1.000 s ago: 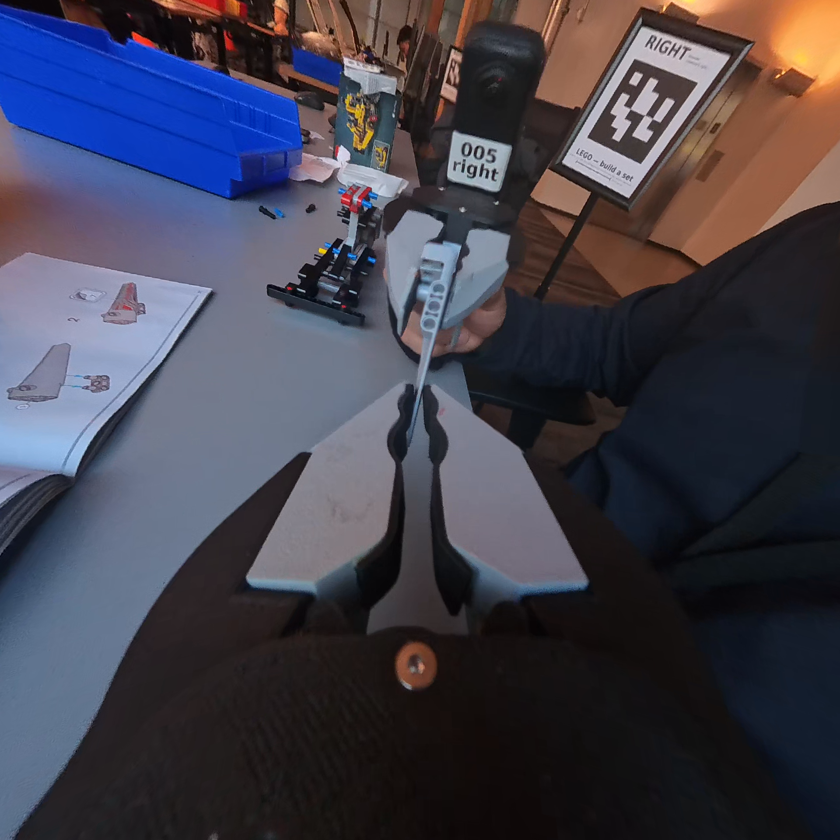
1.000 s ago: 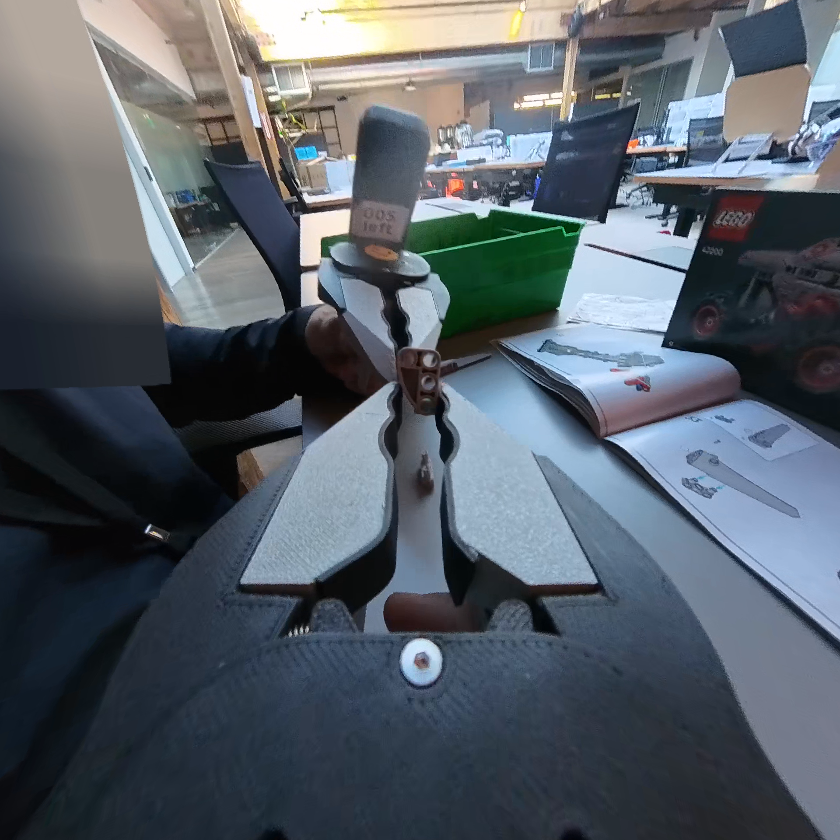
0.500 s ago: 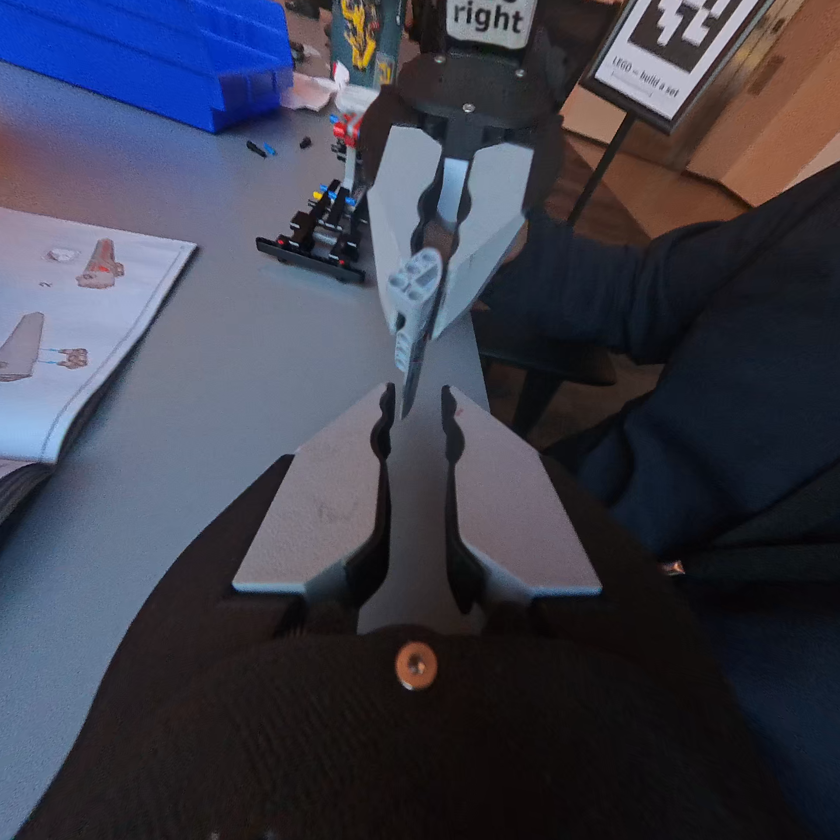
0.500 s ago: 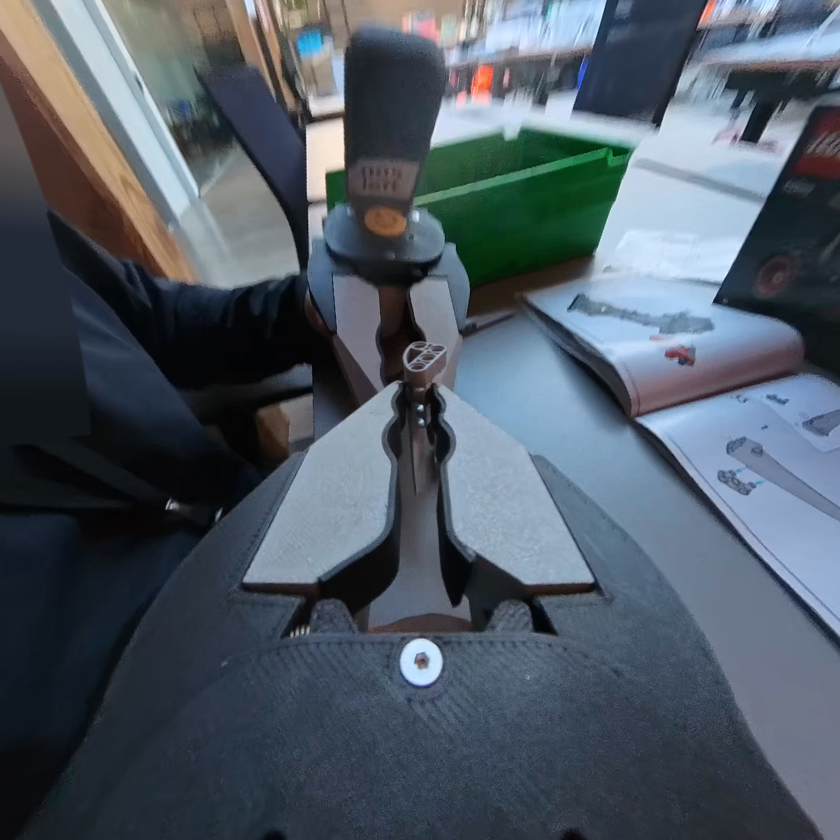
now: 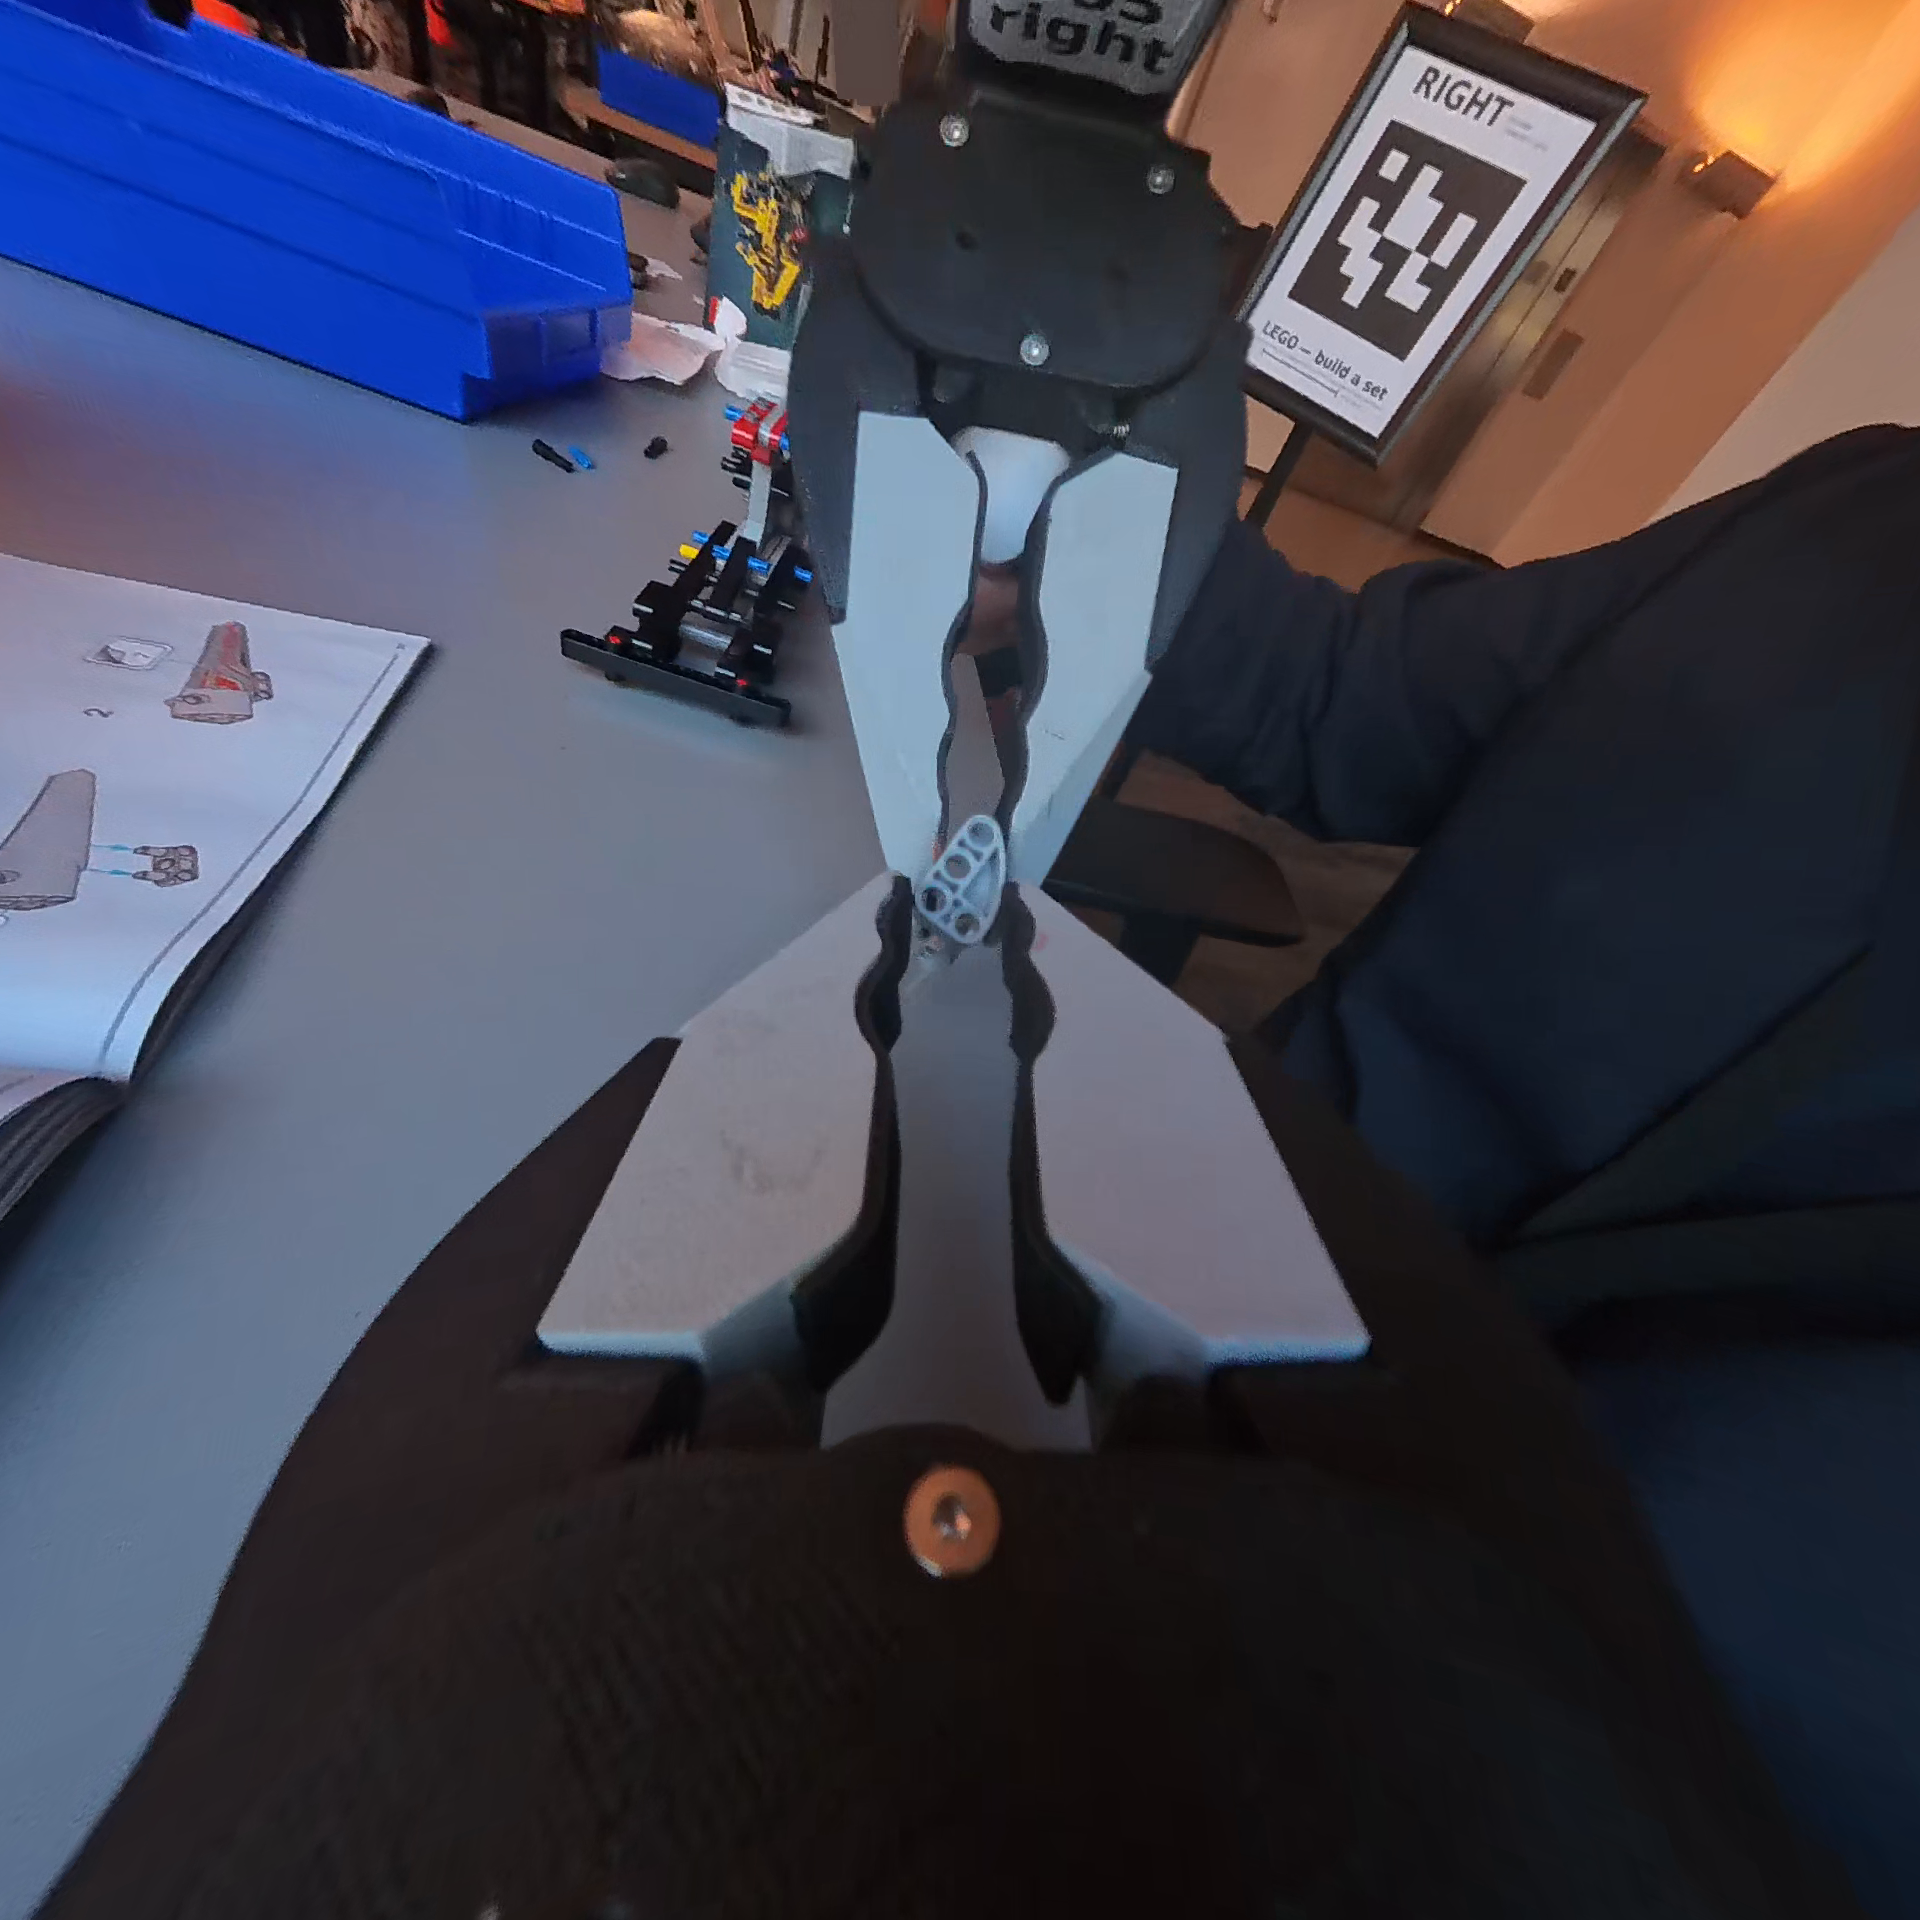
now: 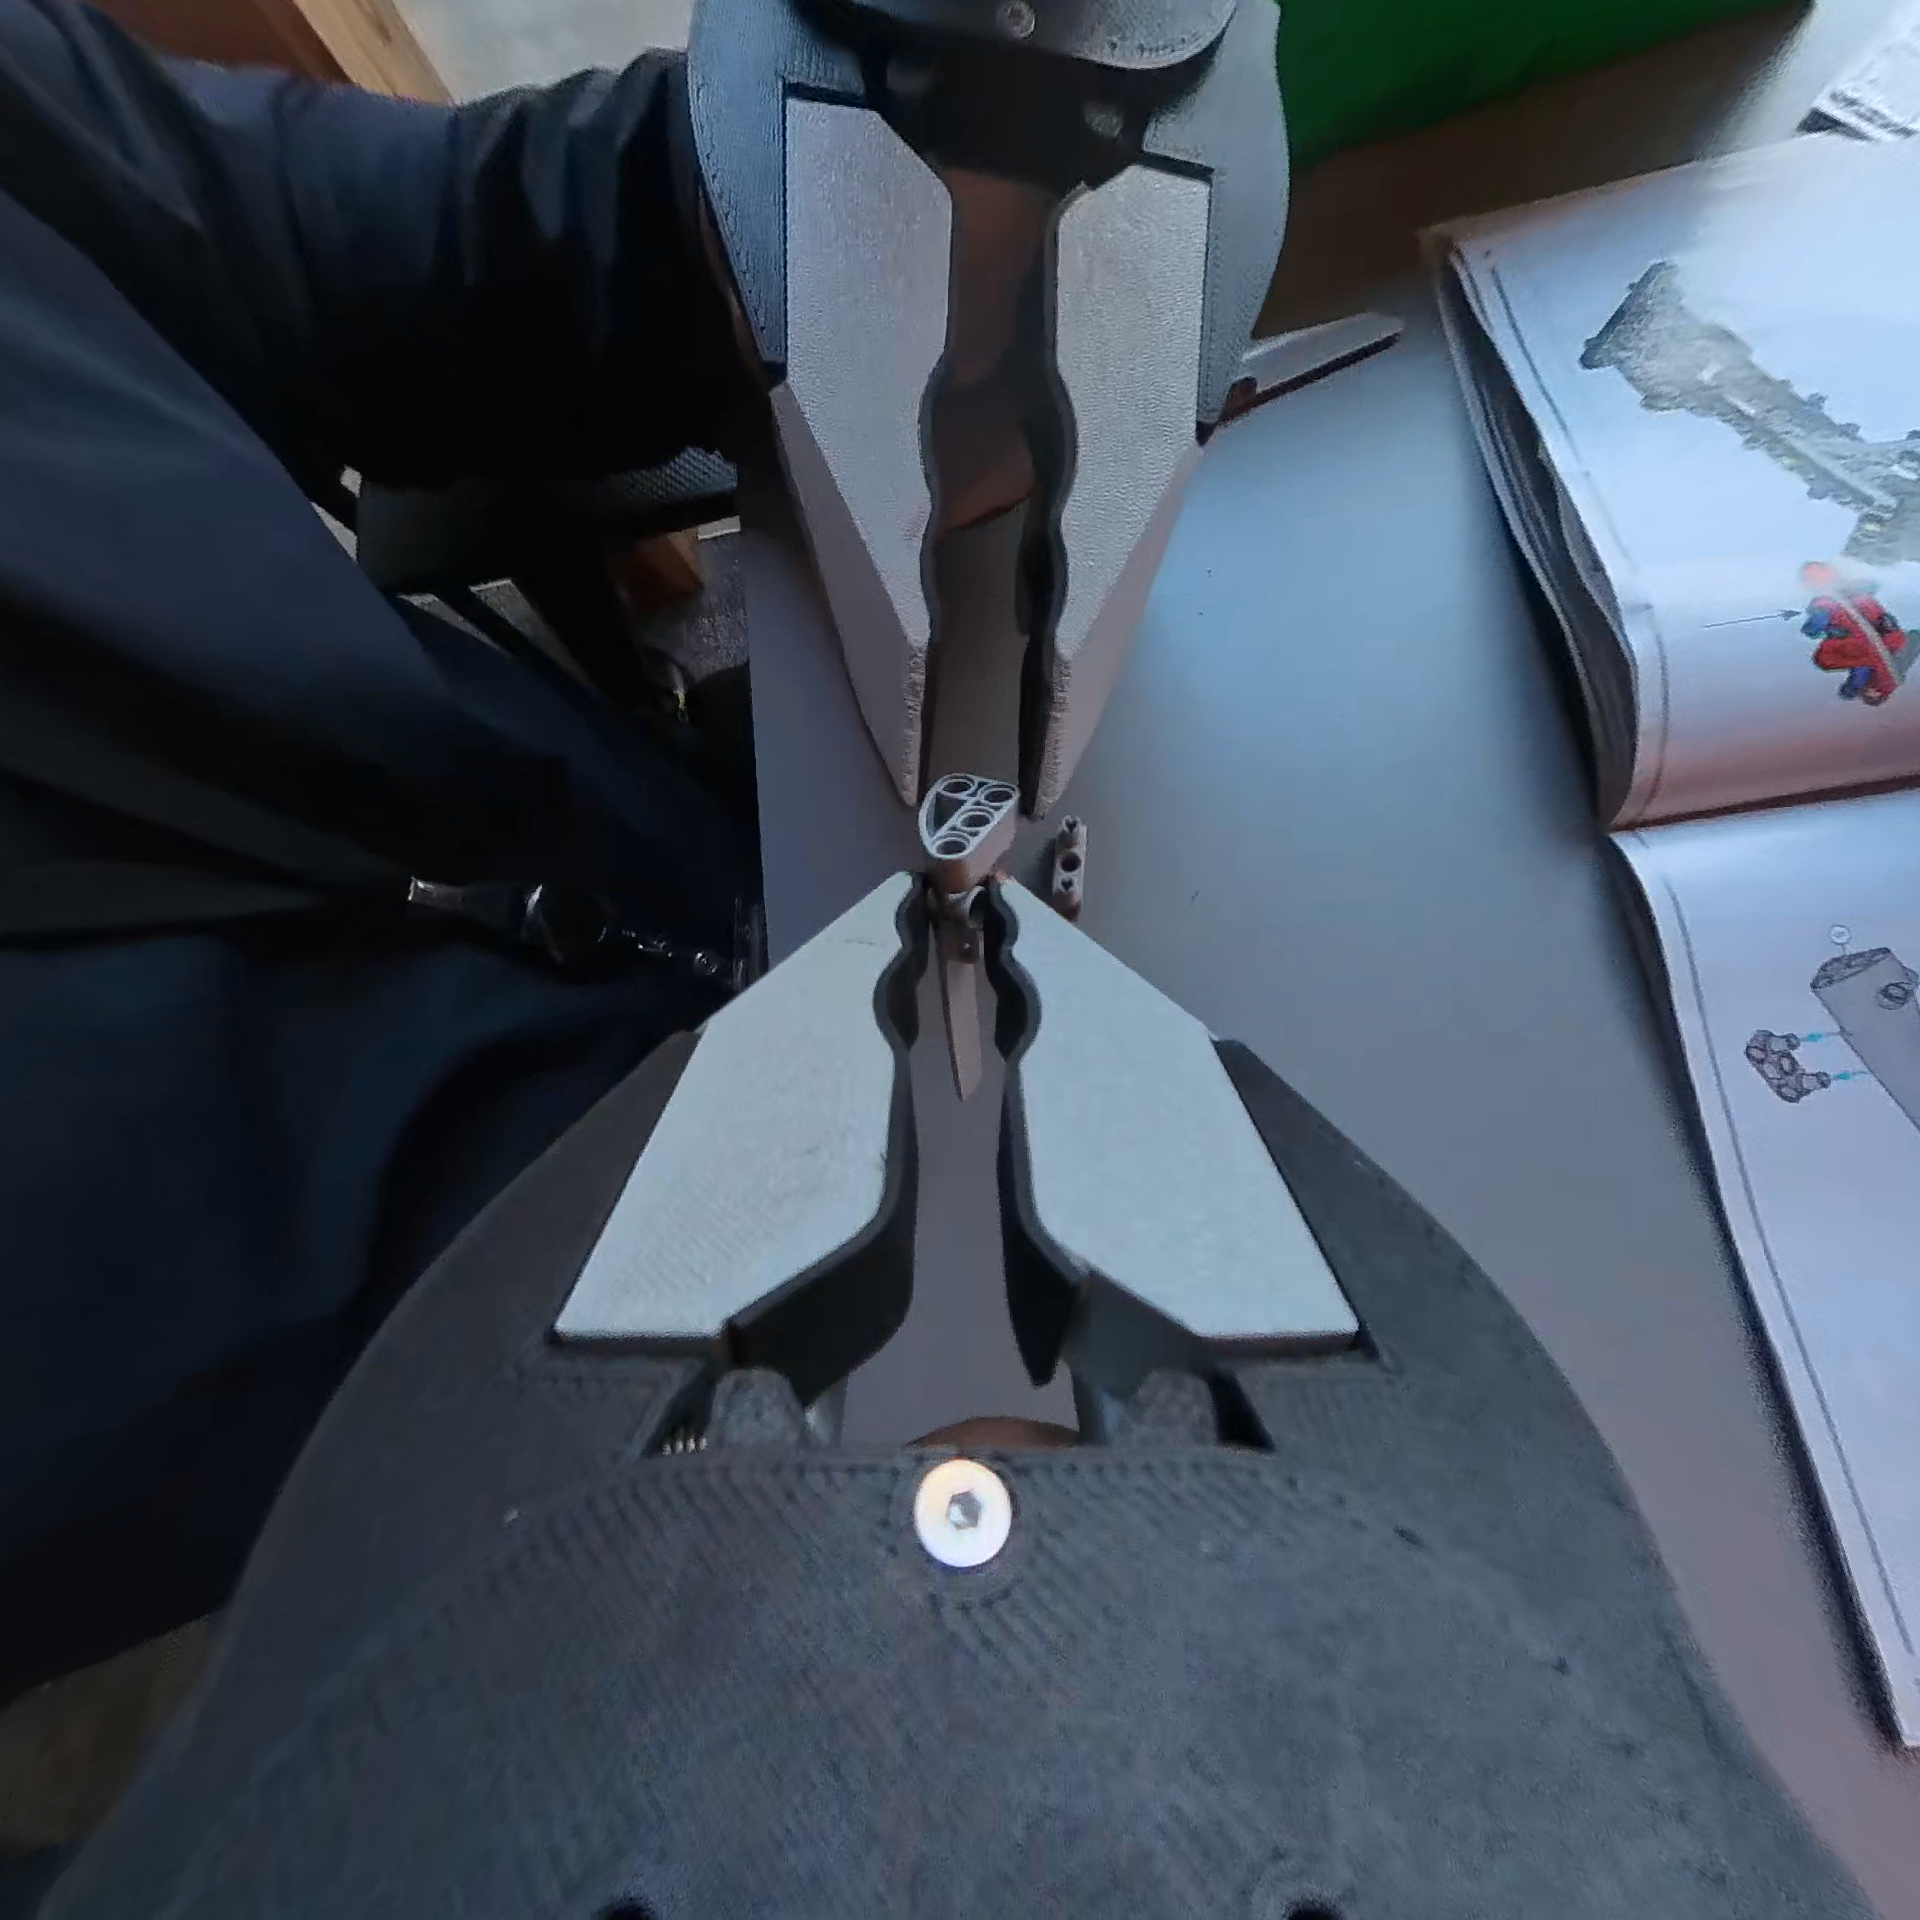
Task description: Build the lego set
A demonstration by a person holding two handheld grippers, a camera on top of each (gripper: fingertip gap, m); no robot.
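A grey Lego piece (image 5: 961, 883) has a wide end with round holes and a thin tapered blade. My right gripper (image 6: 956, 888) is shut on it near the wide end, and the blade (image 6: 961, 1023) runs back between its fingers. My left gripper (image 5: 954, 912) faces the right gripper (image 5: 961, 847) tip to tip above the table's near edge. Its jaws are apart and stand on either side of the piece's wide end (image 6: 968, 821). I cannot tell whether they touch it. The partly built black chassis (image 5: 717, 623) with red, blue and yellow parts stands on the grey table (image 5: 468, 883).
An open instruction booklet (image 5: 156, 779) lies on the table, also in the right wrist view (image 6: 1766, 520). A small dark piece (image 6: 1068, 854) lies near the tips. A blue bin (image 5: 312, 208), a Lego box (image 5: 769, 229), loose pins (image 5: 561, 455) and a sign (image 5: 1423, 229) stand beyond. A person's dark sleeve (image 5: 1558, 727) is at the right. My left and right fingertips are right by each other.
My left gripper let go of the blade's thin tip and opened. My right gripper turned the piece so its wide end points at the left gripper, and the two grippers came together.
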